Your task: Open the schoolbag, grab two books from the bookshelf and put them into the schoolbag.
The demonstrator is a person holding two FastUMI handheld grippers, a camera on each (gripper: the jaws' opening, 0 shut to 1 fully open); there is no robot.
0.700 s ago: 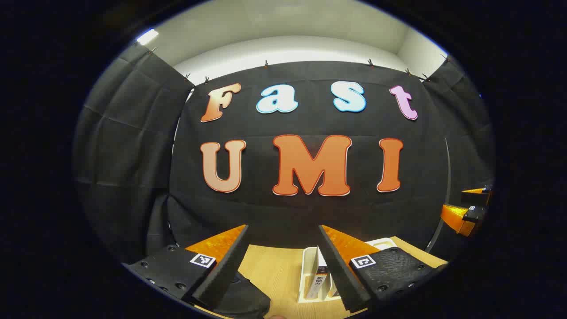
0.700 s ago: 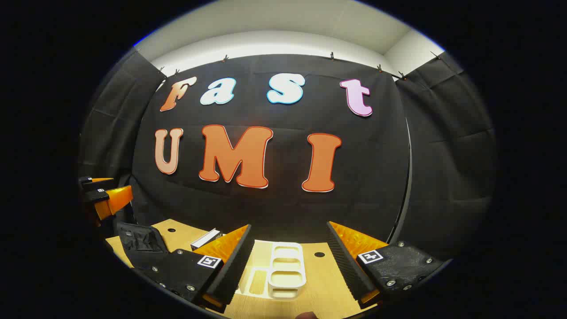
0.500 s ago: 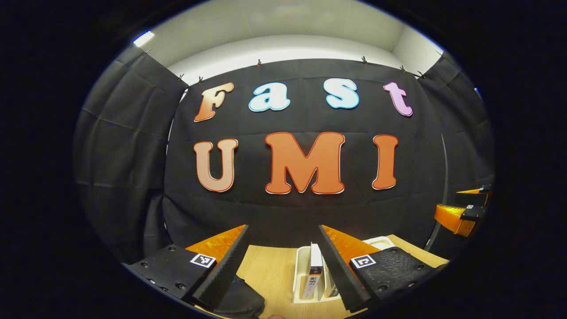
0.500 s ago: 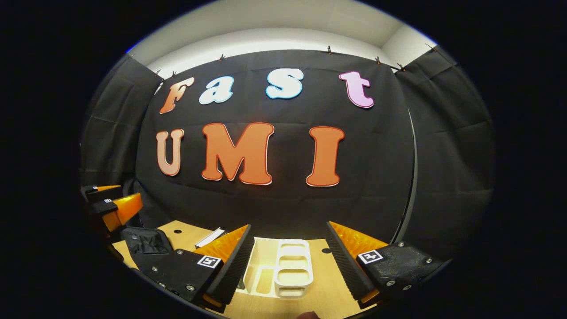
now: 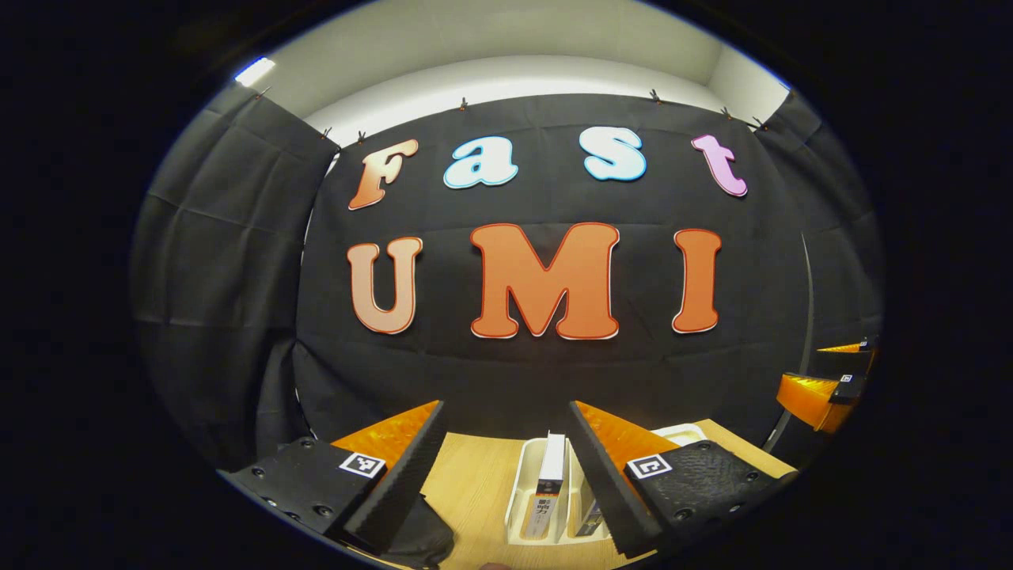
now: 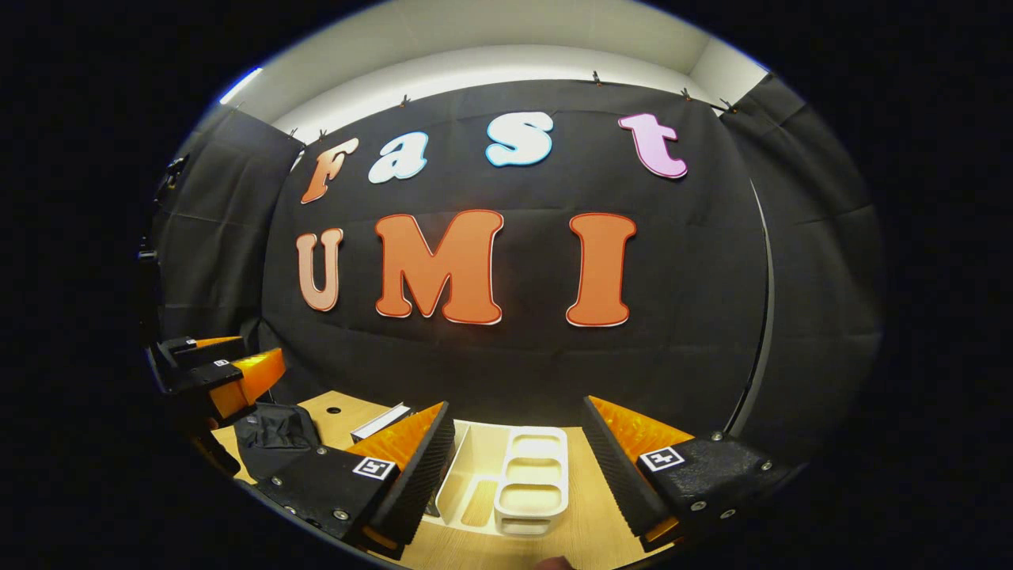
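Bare wooden tabletop (image 5: 475, 491) lies open between the black schoolbag (image 5: 419, 534) and the white bookshelf (image 5: 518, 495). An upright book (image 5: 548, 495) blocks one slot, while the bookshelf's end compartments (image 6: 532, 483) sit unobstructed from above.

I hold my left hand-held gripper (image 5: 506, 467) level and pointing forward, its two black-padded fingers (image 5: 396, 483) spread wide apart with nothing between them. My right hand-held gripper (image 6: 518, 475) sits the same way, fingers (image 6: 415, 483) splayed and gripping nothing. From the right gripper view my left one (image 6: 225, 372) shows off to the side, orange wedges apart
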